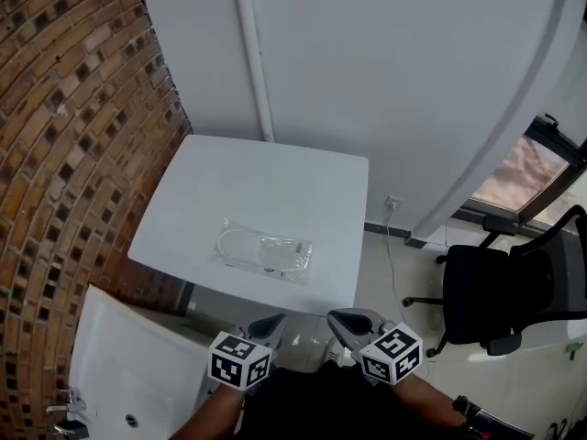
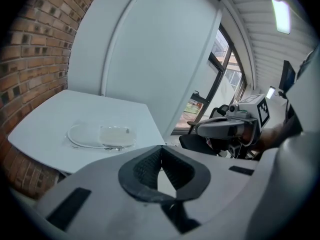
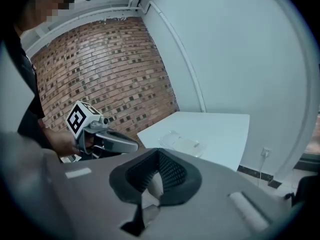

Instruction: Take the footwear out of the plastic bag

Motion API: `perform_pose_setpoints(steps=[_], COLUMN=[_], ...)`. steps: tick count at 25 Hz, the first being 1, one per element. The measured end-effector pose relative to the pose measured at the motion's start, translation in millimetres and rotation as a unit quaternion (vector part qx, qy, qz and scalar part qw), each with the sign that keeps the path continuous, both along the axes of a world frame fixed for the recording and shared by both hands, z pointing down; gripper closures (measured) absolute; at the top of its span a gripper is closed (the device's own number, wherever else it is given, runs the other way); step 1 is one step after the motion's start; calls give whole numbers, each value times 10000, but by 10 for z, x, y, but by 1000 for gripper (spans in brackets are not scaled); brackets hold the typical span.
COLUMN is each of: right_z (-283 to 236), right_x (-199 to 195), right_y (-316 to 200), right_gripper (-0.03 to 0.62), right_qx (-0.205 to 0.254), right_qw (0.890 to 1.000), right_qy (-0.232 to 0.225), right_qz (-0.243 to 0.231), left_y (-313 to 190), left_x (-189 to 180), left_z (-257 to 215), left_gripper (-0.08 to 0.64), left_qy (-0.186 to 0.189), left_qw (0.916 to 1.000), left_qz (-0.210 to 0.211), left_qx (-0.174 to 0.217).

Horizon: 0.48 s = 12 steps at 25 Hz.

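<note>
A clear plastic bag (image 1: 264, 249) with white footwear inside lies flat on the white table (image 1: 266, 177), near its front edge. The left gripper view shows the bag (image 2: 102, 135) ahead and to the left; in the right gripper view the bag (image 3: 181, 143) sits just beyond the jaws. My left gripper (image 1: 269, 323) and right gripper (image 1: 341, 319) hover side by side below the table's near edge, close to my body and apart from the bag. Both have their jaws together with nothing between them: left gripper (image 2: 161, 149), right gripper (image 3: 159, 155).
A brick wall (image 1: 64, 154) runs along the left, and a white wall with a pipe (image 1: 252, 53) stands behind the table. A black office chair (image 1: 500, 301) is on the right by a window. A white surface (image 1: 128, 365) lies at lower left. A wall socket (image 1: 393, 203) has a cable.
</note>
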State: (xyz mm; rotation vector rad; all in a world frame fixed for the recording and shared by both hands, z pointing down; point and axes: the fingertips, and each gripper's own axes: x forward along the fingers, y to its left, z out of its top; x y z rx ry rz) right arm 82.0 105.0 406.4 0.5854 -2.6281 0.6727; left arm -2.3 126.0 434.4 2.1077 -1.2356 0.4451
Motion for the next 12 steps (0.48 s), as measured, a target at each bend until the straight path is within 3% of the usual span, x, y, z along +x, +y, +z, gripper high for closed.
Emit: perform_pose_setpoints(steps=[5, 9, 12], right_z=[108, 241, 319], right_x=[143, 156, 109], right_y=[-251, -352, -369], right_gripper=[591, 591, 591], right_qx=[-62, -221, -300], right_qw=[9993, 9983, 9978], right_qy=[-116, -114, -111], right_qz=[-355, -518, -586], left_y=[-216, -303, -336], left_x=[223, 256, 163], left_z=[70, 88, 120], left_gripper=[552, 552, 552], left_qy=[-154, 14, -182], left_qw=[9997, 9987, 9982], left_qz=[-197, -440, -433], left_qx=[-61, -266, -379])
